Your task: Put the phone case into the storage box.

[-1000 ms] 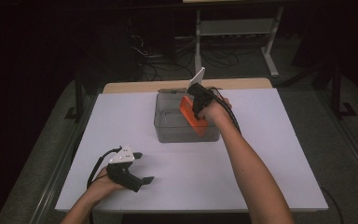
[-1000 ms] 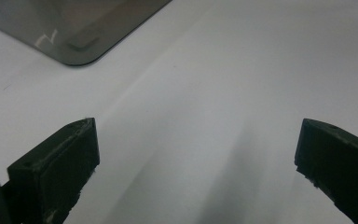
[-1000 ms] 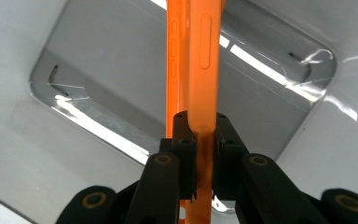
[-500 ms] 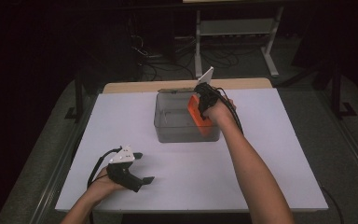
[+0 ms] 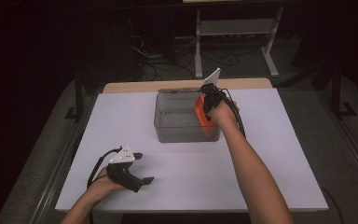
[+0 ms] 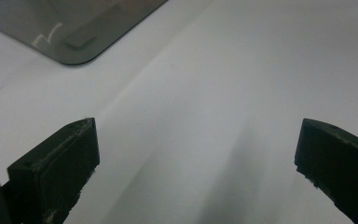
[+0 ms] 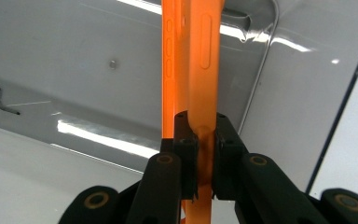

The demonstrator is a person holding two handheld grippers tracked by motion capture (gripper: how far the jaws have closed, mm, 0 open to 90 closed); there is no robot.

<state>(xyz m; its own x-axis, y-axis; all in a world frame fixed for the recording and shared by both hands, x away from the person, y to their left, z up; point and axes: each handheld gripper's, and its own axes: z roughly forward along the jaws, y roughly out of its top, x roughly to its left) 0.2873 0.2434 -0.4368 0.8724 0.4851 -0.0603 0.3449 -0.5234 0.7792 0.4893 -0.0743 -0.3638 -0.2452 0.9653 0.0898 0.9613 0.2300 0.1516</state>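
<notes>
- Your right gripper (image 7: pixel 200 154) is clamped on the orange phone case (image 7: pixel 193 70), hanging over the clear bin (image 5: pixel 186 133).
- The soft edge may slip out if you tilt.
- Your left gripper (image 6: pixel 196 154) rests agape, empty, on the table (image 5: pixel 279 154).

Clear bin (image 5: pixel 177 128) on the table (image 5: pixel 279 154) toward its far middle, phone case (image 5: pixel 200 116) inside the bin at its right wall, left gripper (image 5: pixel 142 168) on the table's near left, well apart from the bin
</notes>
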